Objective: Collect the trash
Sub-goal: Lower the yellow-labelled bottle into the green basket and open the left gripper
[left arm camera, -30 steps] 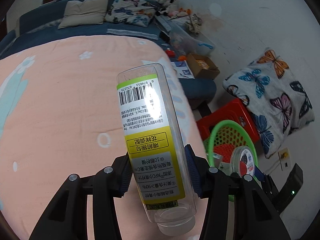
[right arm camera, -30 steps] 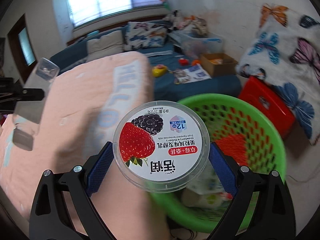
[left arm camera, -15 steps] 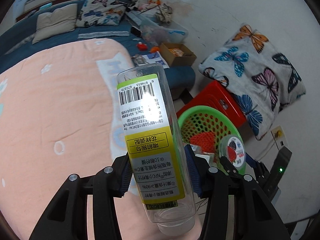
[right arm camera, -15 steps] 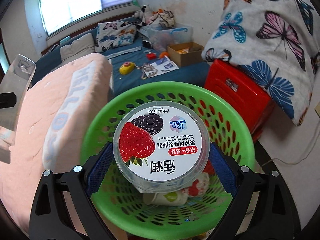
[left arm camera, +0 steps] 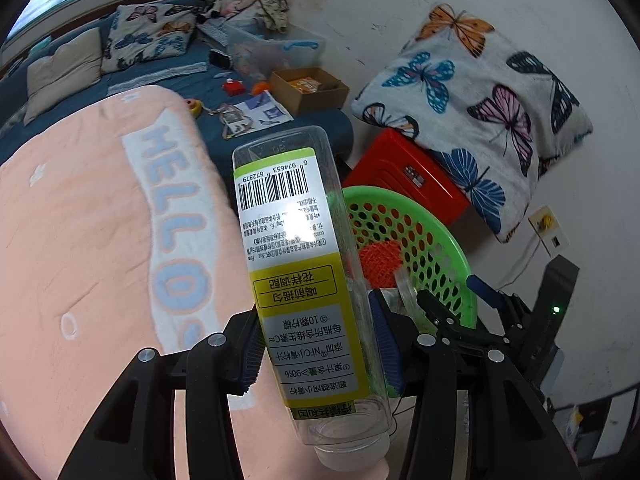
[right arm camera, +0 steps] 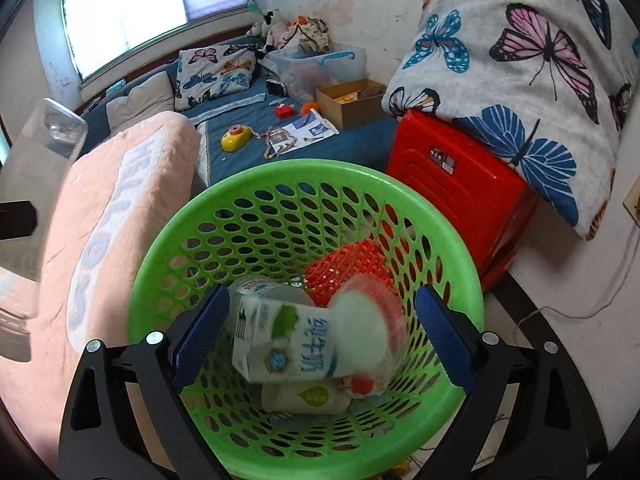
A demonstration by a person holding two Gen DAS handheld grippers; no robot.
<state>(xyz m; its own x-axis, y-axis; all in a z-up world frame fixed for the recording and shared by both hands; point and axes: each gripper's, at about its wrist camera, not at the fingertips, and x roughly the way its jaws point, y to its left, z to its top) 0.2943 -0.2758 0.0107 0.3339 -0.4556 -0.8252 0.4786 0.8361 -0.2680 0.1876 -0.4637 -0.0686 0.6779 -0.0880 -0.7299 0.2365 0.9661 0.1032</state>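
My left gripper (left arm camera: 320, 356) is shut on a clear plastic bottle (left arm camera: 296, 240) with a yellow-green label, cap end toward the camera, held over the pink blanket's edge beside the green basket (left arm camera: 452, 248). In the right wrist view the same bottle (right arm camera: 40, 160) shows at the far left. My right gripper (right arm camera: 322, 296) stands open above the basket (right arm camera: 304, 172). A round yogurt cup (right arm camera: 368, 336), blurred, lies loose between and below the blue pads (right arm camera: 200, 332) on a milk carton (right arm camera: 280, 344). My right gripper (left arm camera: 456, 300) also shows over the basket in the left wrist view.
The basket also holds a paper cup (right arm camera: 308, 398) and red mesh (right arm camera: 352, 268). A red plastic stool (right arm camera: 460, 184) with a butterfly-print bundle (right arm camera: 540, 60) stands right behind it. The pink blanket (right arm camera: 108, 208) lies to the left, toys and a cardboard box (right arm camera: 352, 100) beyond.
My right gripper came over the basket and opened; the yogurt cup left its pads and dropped in. My left gripper carried the bottle toward the basket.
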